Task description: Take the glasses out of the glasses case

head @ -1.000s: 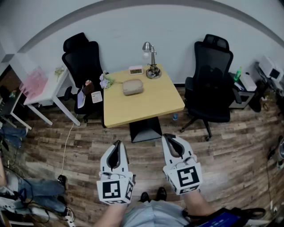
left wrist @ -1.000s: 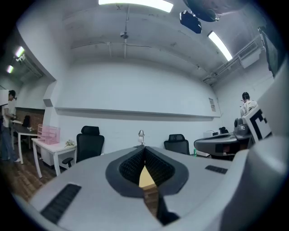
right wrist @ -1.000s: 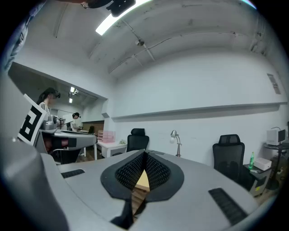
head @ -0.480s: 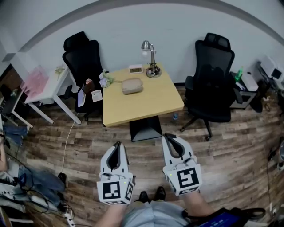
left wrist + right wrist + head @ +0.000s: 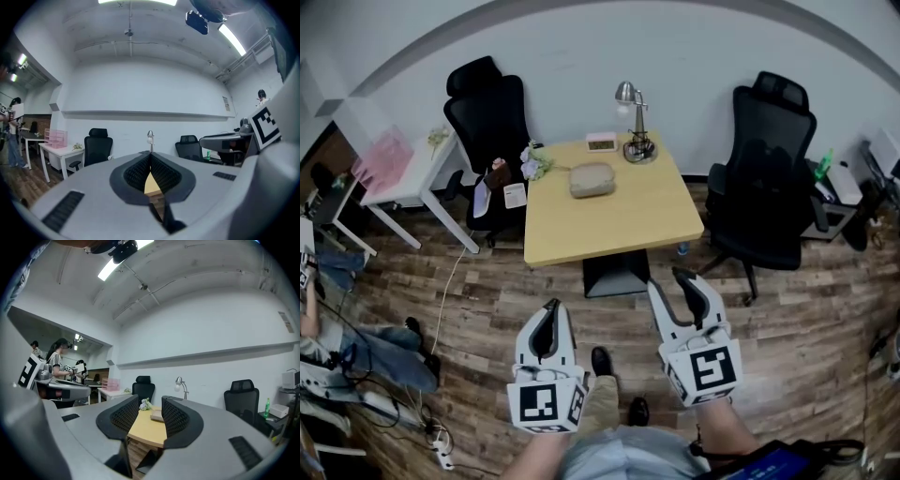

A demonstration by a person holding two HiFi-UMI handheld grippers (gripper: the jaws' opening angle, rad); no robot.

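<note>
With the glasses case [image 5: 592, 179] still closed and well apart at the upper middle of the frame on the desk [image 5: 619, 234], the right gripper [image 5: 673, 281], whose fingers have just been opening wide with nothing between them, and the left gripper [image 5: 551, 305], fingers pressed together, may knock it sideways if the long reach is badly aimed.

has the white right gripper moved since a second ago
Yes: the right gripper edged forward toward the square wooden table's black base, jaws just opening, empty.

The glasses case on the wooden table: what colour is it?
The glasses case is a pale greyish beige. It shows best in the head view.
</note>
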